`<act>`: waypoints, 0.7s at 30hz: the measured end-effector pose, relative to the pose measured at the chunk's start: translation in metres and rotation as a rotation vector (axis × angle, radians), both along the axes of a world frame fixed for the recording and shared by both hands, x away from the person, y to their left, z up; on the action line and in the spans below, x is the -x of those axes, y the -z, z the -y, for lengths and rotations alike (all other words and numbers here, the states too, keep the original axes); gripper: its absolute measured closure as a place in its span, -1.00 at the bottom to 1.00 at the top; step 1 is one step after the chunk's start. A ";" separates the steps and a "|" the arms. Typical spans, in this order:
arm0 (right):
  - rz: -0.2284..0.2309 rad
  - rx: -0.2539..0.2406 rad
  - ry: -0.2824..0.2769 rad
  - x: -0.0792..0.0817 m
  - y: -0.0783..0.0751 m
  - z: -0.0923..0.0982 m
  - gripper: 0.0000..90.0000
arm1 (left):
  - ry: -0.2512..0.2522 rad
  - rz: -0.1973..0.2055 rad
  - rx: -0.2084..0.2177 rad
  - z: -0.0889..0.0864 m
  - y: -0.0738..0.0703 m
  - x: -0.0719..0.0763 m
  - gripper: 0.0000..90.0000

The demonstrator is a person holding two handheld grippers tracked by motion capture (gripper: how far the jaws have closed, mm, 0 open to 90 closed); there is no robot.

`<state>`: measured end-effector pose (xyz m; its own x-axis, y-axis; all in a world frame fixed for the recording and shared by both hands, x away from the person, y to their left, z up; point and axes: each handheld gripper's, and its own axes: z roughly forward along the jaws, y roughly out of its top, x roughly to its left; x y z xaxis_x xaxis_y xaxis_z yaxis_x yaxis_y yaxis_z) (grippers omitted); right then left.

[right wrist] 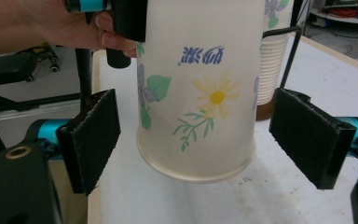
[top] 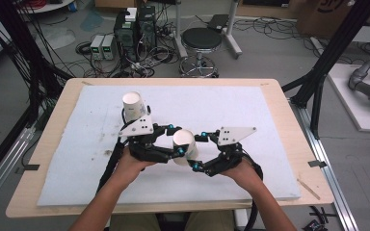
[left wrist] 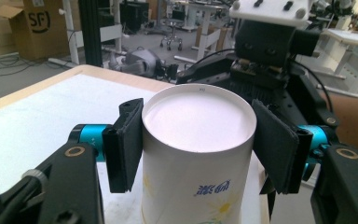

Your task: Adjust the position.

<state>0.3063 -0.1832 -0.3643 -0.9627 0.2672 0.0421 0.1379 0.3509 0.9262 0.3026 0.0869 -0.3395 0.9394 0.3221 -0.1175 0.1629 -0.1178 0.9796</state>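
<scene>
Left gripper (top: 177,140): its jaws are clamped on a paper cup (top: 184,146), the pads pressed against the wall just under the base, as the left gripper view shows (left wrist: 193,144).
Right gripper (top: 198,151): jaws spread wide, one pad on each side of the cup near its rim, neither touching it; in the right gripper view (right wrist: 193,140) there is clear space between each pad and the cup wall.
Cup, position: held upside down above the white foam mat (top: 270,115), base upward and open mouth downward, off the surface, between the two grippers near the middle of the table (top: 274,86).
Cup, long axis: roughly upright, slightly tilted in the high view.
Key relation: the cup lies straight ahead of the right gripper, already between its pads; the left gripper holds higher up, near the base, and the right is level with the rim end.
Other cups: a stack of paper cups (top: 134,106) stands on the mat behind the left gripper, well apart from the held cup.
Likely next: judging by the stance, the right jaws need only narrow to take the rim end.
Risk: a thin paper wall may buckle if squeezed hard near the open mouth.
</scene>
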 end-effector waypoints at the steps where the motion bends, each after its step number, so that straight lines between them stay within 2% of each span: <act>1: -0.003 -0.003 -0.010 -0.001 0.000 -0.002 -0.64 | -0.002 -0.002 0.005 0.000 0.000 0.001 -0.17; 8: 0.006 -0.010 -0.039 0.003 -0.001 -0.008 -0.61 | 0.031 0.001 0.016 0.004 0.003 0.003 -0.17; 12: 0.006 -0.018 -0.035 0.003 -0.001 -0.006 -0.60 | 0.042 -0.006 0.031 0.006 0.004 0.003 -0.17; 18: 0.005 -0.018 -0.042 0.002 0.000 -0.004 -0.40 | 0.059 -0.005 0.030 0.011 0.005 0.003 -0.17; 21: 0.002 -0.019 -0.044 0.001 0.001 -0.003 -0.38 | 0.062 -0.007 0.030 0.013 0.005 0.002 -0.17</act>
